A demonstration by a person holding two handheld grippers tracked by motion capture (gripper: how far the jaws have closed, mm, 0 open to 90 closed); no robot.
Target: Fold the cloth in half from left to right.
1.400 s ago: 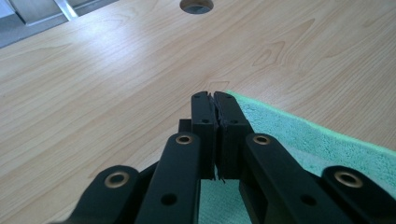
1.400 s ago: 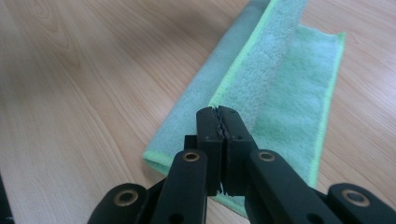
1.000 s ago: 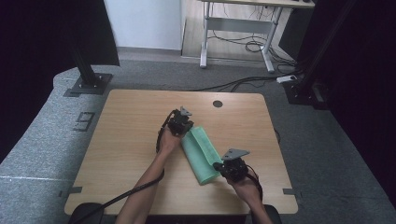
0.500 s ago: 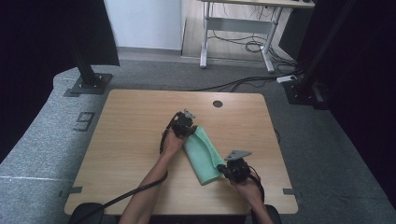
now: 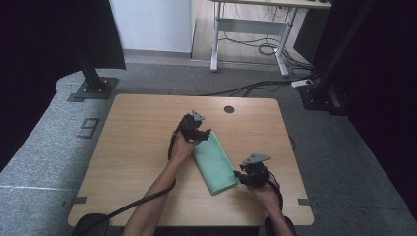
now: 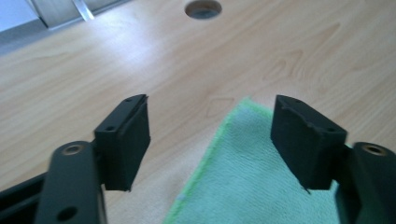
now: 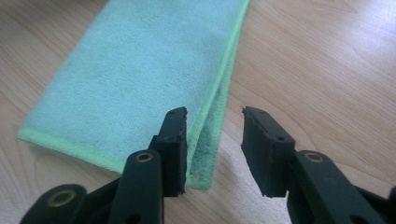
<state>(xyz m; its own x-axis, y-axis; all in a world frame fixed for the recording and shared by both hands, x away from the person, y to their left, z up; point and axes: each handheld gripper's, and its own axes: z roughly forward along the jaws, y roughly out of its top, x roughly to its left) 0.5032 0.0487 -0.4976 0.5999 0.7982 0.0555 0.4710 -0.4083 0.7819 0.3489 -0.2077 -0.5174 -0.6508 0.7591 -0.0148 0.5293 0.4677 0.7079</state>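
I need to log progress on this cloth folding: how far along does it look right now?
Done: the green cloth lies folded into a narrow strip on the table, edges doubled at the near corner. In hand: the left gripper and right gripper have just been opening; their pads sit apart, no longer pinching the cloth. Left: probably pulling the grippers away, or another fold across its length.
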